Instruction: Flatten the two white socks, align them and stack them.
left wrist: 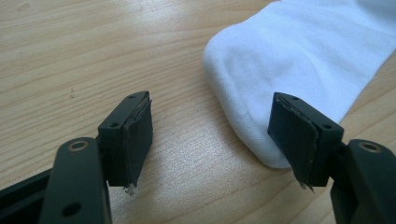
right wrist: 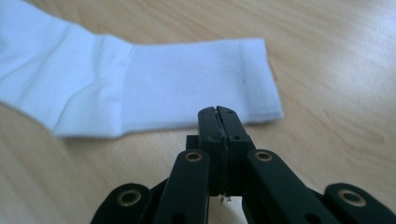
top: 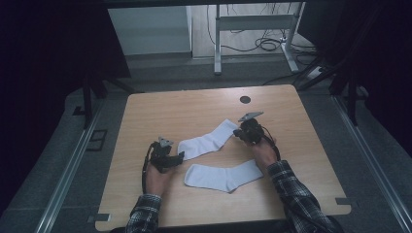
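Lying flat on the wooden table (top: pixel 160 109): two white socks, counted from the high view, neither inside any container, both resting straight on the bare board. Farther sock (top: pixel 210 141) stretching slantwise, cuff up toward the right gripper (top: pixel 241 131), toe down toward the left gripper (top: pixel 180 156). Nearer sock (top: pixel 223 175) lying closer to the person, between the two forearms, toe pointing left, cuff pointing right, apart from the farther one.

Two grippers, one in each hand. Left one standing released, jaws spread wide and gripping nothing; in the left gripper view, hovering low over the table at the toe of the farther sock (left wrist: pixel 299 60), one pad (left wrist: pixel 294 135) overlapping the toe's edge, the other pad (left wrist: pixel 137 140) over bare wood. Whether the pad is touching the cloth: cannot tell.

Right one showing clenched, jaws pressed flat together in the right gripper view (right wrist: pixel 219 122), nothing pinched between them, tips sitting just at the near edge of the farther sock's cuff (right wrist: pixel 187 84), cloth lying flat and unlifted behind them.

Also showing: one dark round hole (top: pixel 245 99) near the table's far edge, two plaid sleeves (top: pixel 296 194) coming in from the bottom, and a metal-legged desk frame (top: pixel 252 29) with cables on the floor beyond.
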A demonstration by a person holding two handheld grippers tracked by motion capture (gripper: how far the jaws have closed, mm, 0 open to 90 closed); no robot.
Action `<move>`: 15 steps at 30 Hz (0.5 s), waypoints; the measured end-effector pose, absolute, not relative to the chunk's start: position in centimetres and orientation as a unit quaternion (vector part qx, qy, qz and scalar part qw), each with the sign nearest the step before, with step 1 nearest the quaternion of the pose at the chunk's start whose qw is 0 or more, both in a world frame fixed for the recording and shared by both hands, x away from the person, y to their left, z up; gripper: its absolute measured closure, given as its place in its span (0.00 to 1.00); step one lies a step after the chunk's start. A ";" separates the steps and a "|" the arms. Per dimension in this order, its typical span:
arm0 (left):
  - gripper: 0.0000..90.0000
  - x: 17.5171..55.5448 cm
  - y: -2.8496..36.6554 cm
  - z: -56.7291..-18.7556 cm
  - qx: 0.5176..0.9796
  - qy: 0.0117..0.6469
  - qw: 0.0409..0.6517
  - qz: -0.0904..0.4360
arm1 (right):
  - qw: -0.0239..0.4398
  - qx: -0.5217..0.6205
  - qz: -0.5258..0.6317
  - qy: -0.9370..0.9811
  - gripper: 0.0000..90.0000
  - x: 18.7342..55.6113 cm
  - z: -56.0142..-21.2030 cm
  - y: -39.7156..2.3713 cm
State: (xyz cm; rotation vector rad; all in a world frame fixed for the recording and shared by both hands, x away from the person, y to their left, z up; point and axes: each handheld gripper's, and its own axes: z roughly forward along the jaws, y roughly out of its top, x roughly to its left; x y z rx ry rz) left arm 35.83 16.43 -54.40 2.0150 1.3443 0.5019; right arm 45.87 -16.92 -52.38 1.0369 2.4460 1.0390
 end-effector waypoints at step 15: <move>0.30 35.9 16.4 -54.4 0.775 0.508 0.327 0.188 | 0.132 0.363 0.342 0.857 0.96 46.5 -53.1 -15.7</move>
